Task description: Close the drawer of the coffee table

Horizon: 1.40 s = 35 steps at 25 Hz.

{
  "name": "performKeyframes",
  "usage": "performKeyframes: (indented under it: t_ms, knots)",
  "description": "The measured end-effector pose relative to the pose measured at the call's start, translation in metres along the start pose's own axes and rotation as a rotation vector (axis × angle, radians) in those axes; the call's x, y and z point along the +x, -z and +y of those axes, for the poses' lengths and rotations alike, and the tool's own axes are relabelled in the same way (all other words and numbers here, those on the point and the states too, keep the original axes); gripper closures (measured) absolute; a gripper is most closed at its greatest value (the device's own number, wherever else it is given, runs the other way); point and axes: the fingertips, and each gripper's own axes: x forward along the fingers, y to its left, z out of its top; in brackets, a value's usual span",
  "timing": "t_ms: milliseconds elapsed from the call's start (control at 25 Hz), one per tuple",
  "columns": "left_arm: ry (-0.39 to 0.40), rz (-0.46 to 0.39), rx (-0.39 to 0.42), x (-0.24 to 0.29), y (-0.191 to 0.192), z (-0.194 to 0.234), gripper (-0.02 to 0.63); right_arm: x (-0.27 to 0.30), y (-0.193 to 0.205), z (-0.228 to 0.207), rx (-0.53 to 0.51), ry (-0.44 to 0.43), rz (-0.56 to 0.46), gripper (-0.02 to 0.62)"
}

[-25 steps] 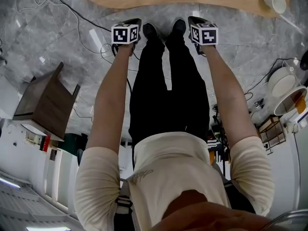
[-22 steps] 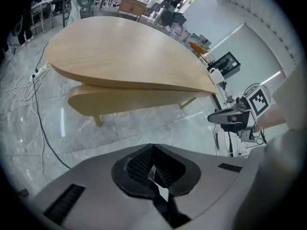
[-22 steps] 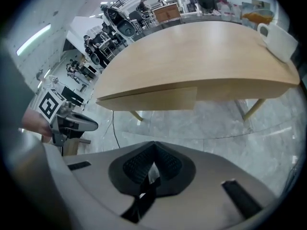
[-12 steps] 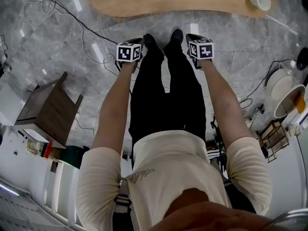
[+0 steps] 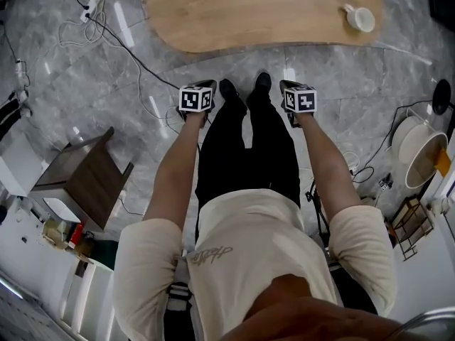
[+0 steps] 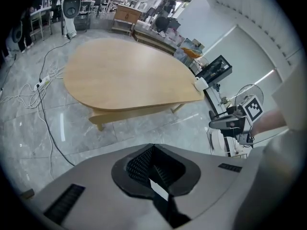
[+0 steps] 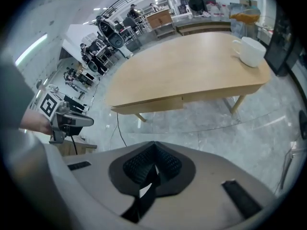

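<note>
The coffee table (image 5: 263, 13) has a light wooden oval top and stands on the grey marble floor ahead of the person's feet. A white mug (image 5: 359, 18) sits near its right end. Under the top's near edge, a drawer front (image 7: 148, 104) shows in the right gripper view, and also in the left gripper view (image 6: 129, 113); how far it stands out I cannot tell. My left gripper (image 5: 200, 91) and right gripper (image 5: 298, 94) hang beside the person's legs, well short of the table. Both are shut, with their pads (image 6: 144, 164) (image 7: 144, 166) meeting on nothing.
A dark wooden side table (image 5: 78, 176) stands at the left. Cables (image 5: 128, 48) and a power strip (image 5: 89, 6) trail over the floor left of the coffee table. White round vessels (image 5: 419, 148) and a wire rack (image 5: 412, 222) crowd the right side.
The coffee table's top now shows more fully in the head view. Both grippers sit lower in the frame, farther from the table's edge.
</note>
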Motion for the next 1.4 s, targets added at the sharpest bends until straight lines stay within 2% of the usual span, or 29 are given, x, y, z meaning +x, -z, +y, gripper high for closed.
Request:
performKeyframes:
  t_ms: [200,280,440,520,720,840,960,1200,1400]
  knots:
    - [0.008,-0.015,0.029,-0.054,-0.009,-0.029,0.6,-0.054,-0.001,0.026,0.03,-0.015,-0.037,0.6]
    - [0.027,-0.039,0.046,-0.072,-0.015,-0.041,0.6,-0.076,-0.009,0.04,0.012,-0.028,-0.068,0.6]
    - [0.08,-0.106,0.136,-0.112,-0.032,-0.075,0.6,-0.12,-0.025,0.075,-0.159,-0.038,-0.122,0.6]
    - [0.1,-0.133,0.188,-0.133,-0.038,-0.092,0.6,-0.142,-0.035,0.094,-0.204,-0.063,-0.171,0.6]
    - [0.117,-0.217,0.267,-0.177,-0.064,-0.123,0.6,-0.195,-0.075,0.12,-0.149,-0.105,-0.342,0.6]
    - [0.096,-0.314,0.312,-0.216,-0.081,-0.138,0.6,-0.236,-0.094,0.138,-0.168,-0.096,-0.439,0.6]
    - [0.078,-0.422,0.36,-0.259,-0.105,-0.156,0.6,-0.28,-0.117,0.159,-0.257,-0.085,-0.532,0.6]
    - [0.071,-0.649,0.38,-0.347,-0.146,-0.194,0.6,-0.352,-0.158,0.195,-0.384,-0.08,-0.659,0.6]
    - [0.04,-0.801,0.486,-0.423,-0.173,-0.218,0.6,-0.414,-0.184,0.229,-0.455,-0.096,-0.8,0.6]
